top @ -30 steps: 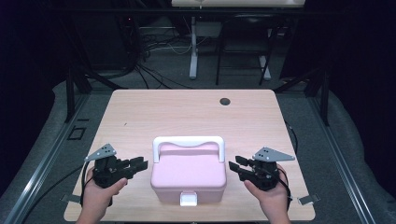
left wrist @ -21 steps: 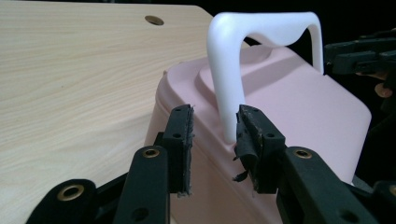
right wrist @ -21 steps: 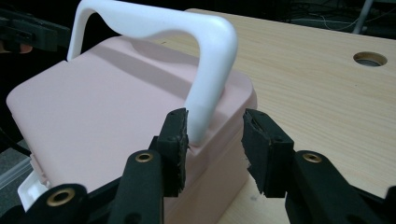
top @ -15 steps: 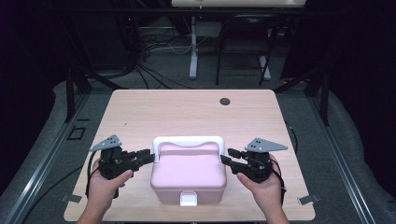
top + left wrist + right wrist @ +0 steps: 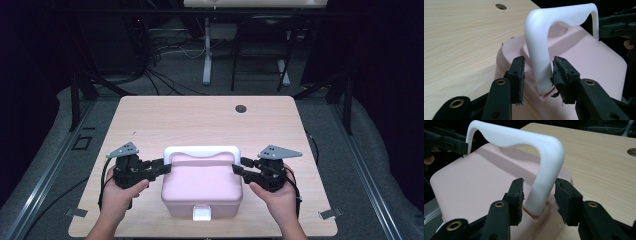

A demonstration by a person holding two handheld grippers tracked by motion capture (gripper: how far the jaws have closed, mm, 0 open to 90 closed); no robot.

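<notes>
A pink lidded box (image 5: 202, 187) with an upright white handle (image 5: 200, 149) stands near the table's front edge. My left gripper (image 5: 167, 166) reaches in at the handle's left end and my right gripper (image 5: 238, 167) at its right end. In the left gripper view the handle's leg (image 5: 539, 50) stands between the jaws of the left gripper (image 5: 537, 72), which have just been opening; the pads sit close beside it without squeezing. The right gripper (image 5: 539, 195) straddles the other leg (image 5: 544, 177) the same way, its jaws also just opened.
The box has a white latch (image 5: 202, 214) on its front side. The wooden table (image 5: 200, 120) has a round cable hole (image 5: 241, 108) at the far right. Dark floor, cables and stand legs lie beyond the far edge.
Both grippers moved inward from beside the box to the two ends of the handle, and their jaws now stand wider apart around its legs.
</notes>
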